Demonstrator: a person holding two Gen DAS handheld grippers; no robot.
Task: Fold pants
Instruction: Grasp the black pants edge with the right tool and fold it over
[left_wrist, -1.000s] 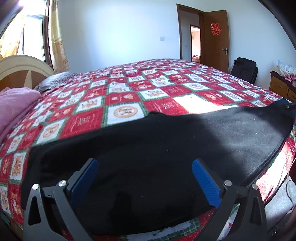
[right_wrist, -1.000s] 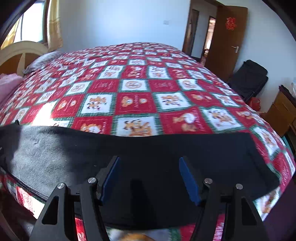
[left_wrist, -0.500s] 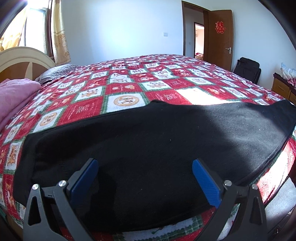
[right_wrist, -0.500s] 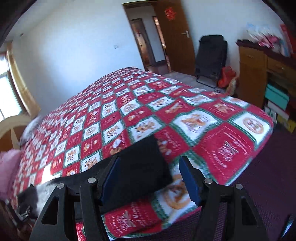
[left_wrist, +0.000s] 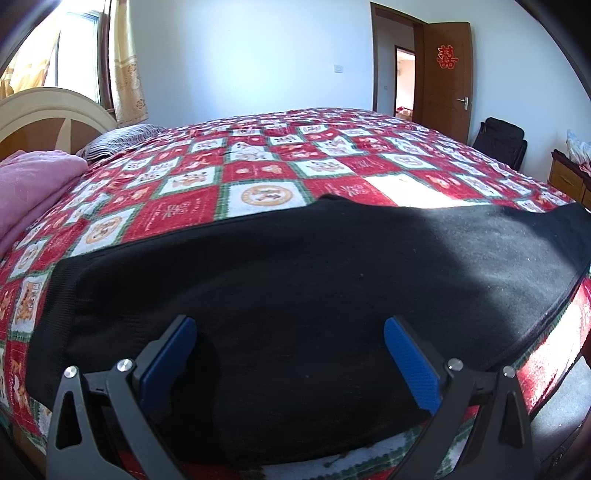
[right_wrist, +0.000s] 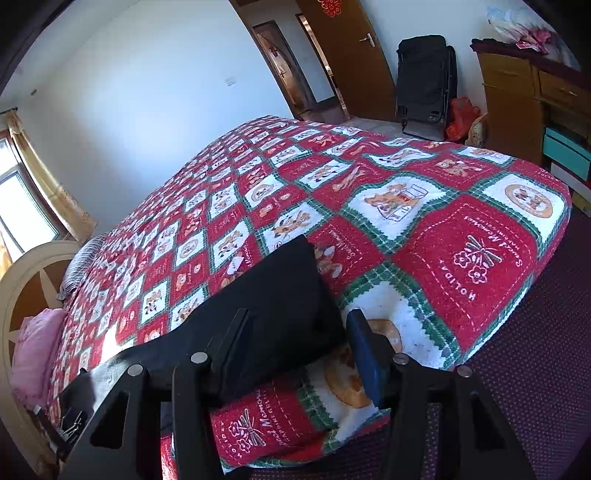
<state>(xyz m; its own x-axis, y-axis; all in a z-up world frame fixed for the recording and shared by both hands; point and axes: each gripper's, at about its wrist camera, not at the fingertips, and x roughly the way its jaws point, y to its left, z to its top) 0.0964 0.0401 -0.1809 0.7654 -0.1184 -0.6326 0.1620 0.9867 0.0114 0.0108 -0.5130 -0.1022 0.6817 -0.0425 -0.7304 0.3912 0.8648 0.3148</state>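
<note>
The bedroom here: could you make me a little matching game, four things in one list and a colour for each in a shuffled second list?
Things:
1. pants
2. folded blanket by the headboard
3. door
4. pads on the left gripper

Colours:
A. blue
B. brown
C. black
D. pink

Pairs: 1-C, 2-D, 3-B, 4-A
</note>
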